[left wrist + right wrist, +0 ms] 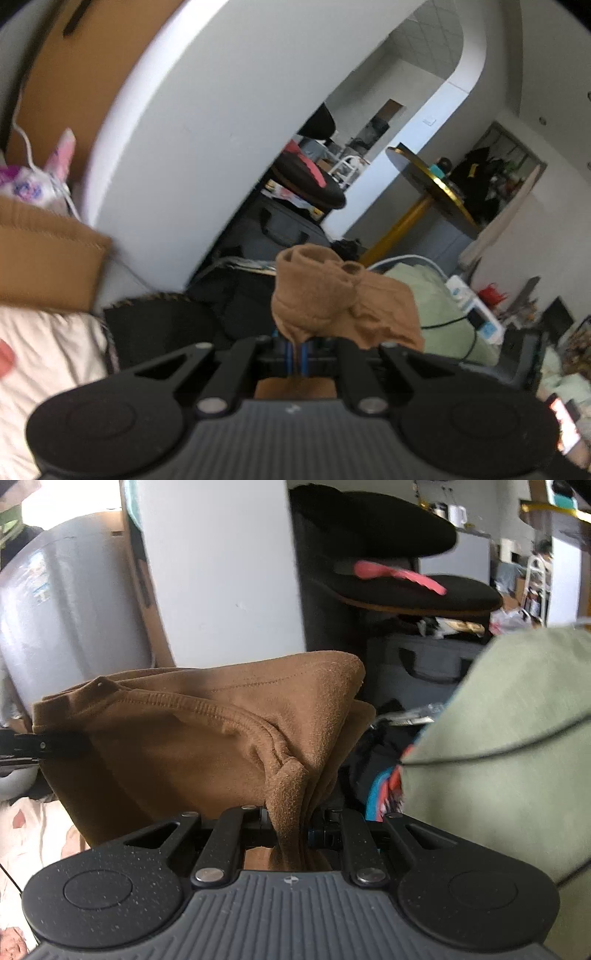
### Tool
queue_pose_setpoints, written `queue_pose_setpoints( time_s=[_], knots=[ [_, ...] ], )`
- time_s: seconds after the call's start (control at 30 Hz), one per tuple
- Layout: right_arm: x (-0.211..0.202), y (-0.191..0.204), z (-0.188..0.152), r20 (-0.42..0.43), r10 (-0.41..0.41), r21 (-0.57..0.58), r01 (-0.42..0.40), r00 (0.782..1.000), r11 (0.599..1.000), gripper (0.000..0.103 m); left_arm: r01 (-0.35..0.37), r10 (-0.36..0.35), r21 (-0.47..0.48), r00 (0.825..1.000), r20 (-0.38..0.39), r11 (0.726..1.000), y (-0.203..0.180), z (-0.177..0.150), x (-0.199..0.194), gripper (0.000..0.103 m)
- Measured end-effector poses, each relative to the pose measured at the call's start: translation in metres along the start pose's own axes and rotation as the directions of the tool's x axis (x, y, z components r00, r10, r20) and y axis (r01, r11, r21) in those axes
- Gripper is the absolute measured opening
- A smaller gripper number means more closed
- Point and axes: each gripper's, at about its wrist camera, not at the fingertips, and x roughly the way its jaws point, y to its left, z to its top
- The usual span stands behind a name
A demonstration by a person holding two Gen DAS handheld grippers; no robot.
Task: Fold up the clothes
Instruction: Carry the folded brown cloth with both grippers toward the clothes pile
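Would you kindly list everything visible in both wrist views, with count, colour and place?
garment: one, brown, bunched and held between both grippers.
bedding: one, pale green, right of the garment.
cardboard box: one, tan, far left in the left view.
sheet: one, whitish, below the box.
chair: one, black, behind, with a pink item on it.
round table: one, dark top, gold edge and leg, in the background.
suitcase: one, grey, under the chair.
left gripper: one, black, shut on the garment.
right gripper: one, black, shut on the garment.
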Motion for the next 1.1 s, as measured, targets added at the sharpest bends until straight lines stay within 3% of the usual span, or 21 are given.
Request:
queue_pose_setpoints(
  time_s=[0.2, 0.43, 0.83, 1.1],
  knots=[
    [0.002, -0.009, -0.012, -0.027, -0.027, -0.008, 0.027, 0.999, 1.000, 0.013, 0.029, -0.030, -0.033, 0.999, -0.025, 0.999, 0.013, -0.011, 0.015, 0.005],
    [0.015, -0.013, -0.014, -0.044, -0.029, -0.030, 0.028, 0.999, 0.999, 0.013, 0.009, -0.010, -0.024, 0.999, -0.040, 1.000, 0.019, -0.020, 0.029, 0.005],
    [0.090, -0.027, -0.025, -0.083, 0.011, -0.037, -0.014, 0.996, 0.999, 0.013, -0.112, 0.113, 0.022, 0.992, -0.063, 0.994, 0.056, -0.018, 0.064, 0.005],
    [0.131, -0.039, -0.015, -0.108, 0.006, -0.036, -0.010, 0.994, 0.999, 0.014, -0.141, 0.144, 0.051, 0.987, -0.068, 0.989, 0.078, -0.007, 0.087, 0.005]
  ],
)
